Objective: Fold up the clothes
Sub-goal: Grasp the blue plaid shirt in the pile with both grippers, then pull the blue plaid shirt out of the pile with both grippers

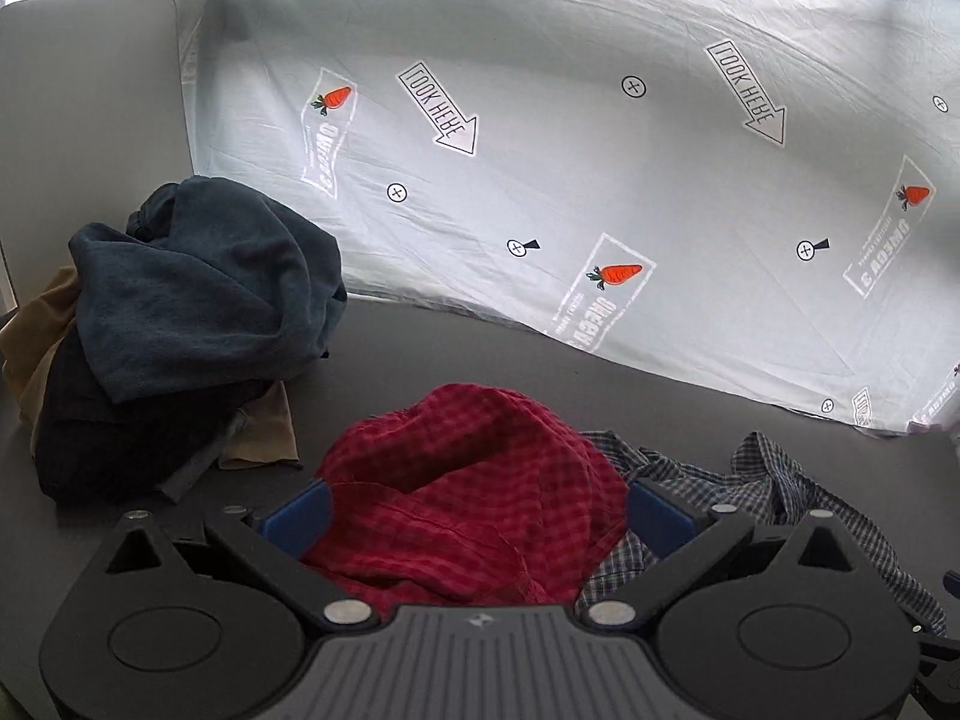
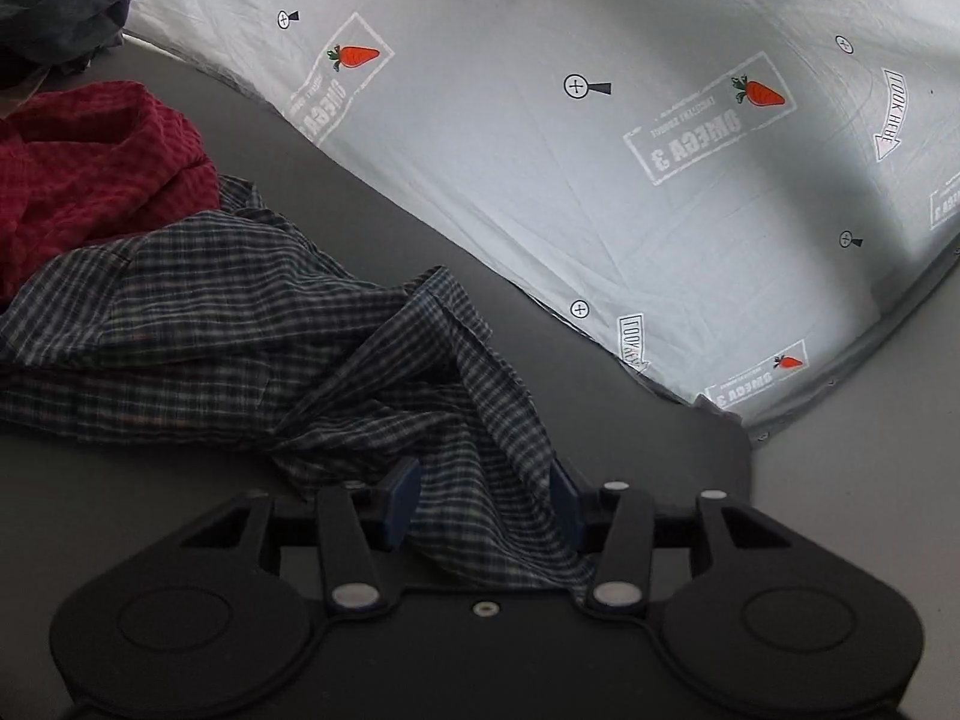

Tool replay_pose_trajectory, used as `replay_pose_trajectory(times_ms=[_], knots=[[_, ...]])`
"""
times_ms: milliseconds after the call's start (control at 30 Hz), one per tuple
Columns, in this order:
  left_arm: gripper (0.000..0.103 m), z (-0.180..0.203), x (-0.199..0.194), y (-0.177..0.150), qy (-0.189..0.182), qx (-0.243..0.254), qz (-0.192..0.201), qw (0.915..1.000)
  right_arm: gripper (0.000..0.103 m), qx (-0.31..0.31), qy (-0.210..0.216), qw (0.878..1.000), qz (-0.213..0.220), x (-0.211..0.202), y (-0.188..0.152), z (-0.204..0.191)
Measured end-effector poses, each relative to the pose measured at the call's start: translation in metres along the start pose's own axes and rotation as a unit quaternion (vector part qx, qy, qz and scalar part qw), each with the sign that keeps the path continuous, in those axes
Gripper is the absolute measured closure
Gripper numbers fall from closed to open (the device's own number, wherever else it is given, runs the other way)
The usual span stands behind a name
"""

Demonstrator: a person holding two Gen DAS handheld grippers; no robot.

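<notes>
A crumpled red checked shirt (image 1: 480,468) lies on the dark grey table (image 1: 456,348), and it also shows in the right wrist view (image 2: 96,168). My left gripper (image 1: 477,519) is open, its blue pads (image 1: 297,519) on either side of the red shirt's bulk. A crumpled dark blue-and-white checked shirt (image 2: 252,324) lies beside the red one, and its edge shows in the left wrist view (image 1: 768,480). My right gripper (image 2: 486,504) has its pads (image 2: 402,501) partly closed around a fold of this checked shirt.
A heap of dark blue, black and tan clothes (image 1: 180,312) sits at the table's left. A pale sheet printed with carrots and arrows (image 1: 600,180) covers the far half of the table. A grey chair back (image 1: 84,108) stands at the far left.
</notes>
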State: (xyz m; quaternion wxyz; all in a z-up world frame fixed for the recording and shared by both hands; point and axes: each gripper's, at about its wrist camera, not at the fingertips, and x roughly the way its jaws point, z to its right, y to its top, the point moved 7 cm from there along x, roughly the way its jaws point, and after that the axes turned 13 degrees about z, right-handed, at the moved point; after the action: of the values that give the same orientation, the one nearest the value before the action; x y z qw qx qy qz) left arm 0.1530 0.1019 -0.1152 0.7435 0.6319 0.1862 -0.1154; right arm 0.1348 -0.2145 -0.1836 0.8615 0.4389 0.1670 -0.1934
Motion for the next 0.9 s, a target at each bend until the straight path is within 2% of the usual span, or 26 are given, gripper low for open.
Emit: replay_pose_trajectory(times_ms=[100, 233, 433, 467, 500, 533, 567, 633, 667, 733, 767, 800, 833, 900], knots=[[0.000, 0.012, 0.009, -0.020, -0.001, 0.011, -0.032, 0.9994, 0.054, -0.018, 0.033, 0.999, 0.034, -0.001, 0.016, -0.014], [0.002, 0.021, 0.028, -0.053, -0.018, 0.048, -0.086, 0.9950, 0.053, -0.020, 0.069, 0.996, 0.054, 0.003, 0.024, -0.027], [0.019, 0.024, 0.088, -0.099, -0.053, 0.102, -0.144, 0.9829, 0.053, -0.013, 0.081, 0.996, 0.042, 0.015, 0.029, -0.052], [0.034, 0.022, 0.101, -0.106, -0.052, 0.110, -0.151, 0.9810, 0.053, -0.008, 0.081, 0.996, 0.038, 0.020, 0.030, -0.056], [0.056, 0.020, 0.115, -0.113, -0.051, 0.117, -0.159, 0.9789, 0.053, -0.005, 0.080, 0.996, 0.035, 0.024, 0.031, -0.058], [0.071, 0.015, 0.128, -0.119, -0.044, 0.116, -0.173, 0.9772, 0.053, -0.003, 0.077, 0.997, 0.033, 0.029, 0.034, -0.059], [0.100, 0.006, 0.137, -0.110, -0.033, 0.102, -0.164, 0.9806, 0.053, -0.003, 0.071, 0.997, 0.033, 0.035, 0.037, -0.060], [0.099, -0.014, 0.150, -0.085, -0.012, 0.069, -0.137, 0.9881, 0.053, -0.002, 0.056, 0.998, 0.037, 0.045, 0.047, -0.058], [0.100, -0.024, 0.152, -0.061, 0.002, 0.062, -0.106, 0.9925, 0.053, 0.001, 0.048, 0.998, 0.039, 0.051, 0.053, -0.056], [0.100, -0.051, 0.148, 0.015, 0.029, 0.053, -0.016, 0.9980, 0.053, 0.016, 0.034, 0.998, 0.043, 0.064, 0.064, -0.049], [0.100, -0.068, 0.141, 0.060, 0.048, 0.046, 0.038, 0.9971, 0.053, 0.025, 0.030, 0.998, 0.042, 0.070, 0.069, -0.046], [0.100, -0.086, 0.131, 0.107, 0.069, 0.040, 0.095, 0.9923, 0.053, 0.032, 0.028, 0.998, 0.040, 0.075, 0.073, -0.044], [0.101, -0.104, 0.121, 0.155, 0.089, 0.033, 0.152, 0.9838, 0.053, 0.039, 0.025, 0.998, 0.038, 0.081, 0.077, -0.042], [0.100, -0.136, 0.098, 0.224, 0.141, 0.027, 0.230, 0.9626, 0.053, 0.043, 0.021, 0.998, 0.037, 0.087, 0.083, -0.041]])
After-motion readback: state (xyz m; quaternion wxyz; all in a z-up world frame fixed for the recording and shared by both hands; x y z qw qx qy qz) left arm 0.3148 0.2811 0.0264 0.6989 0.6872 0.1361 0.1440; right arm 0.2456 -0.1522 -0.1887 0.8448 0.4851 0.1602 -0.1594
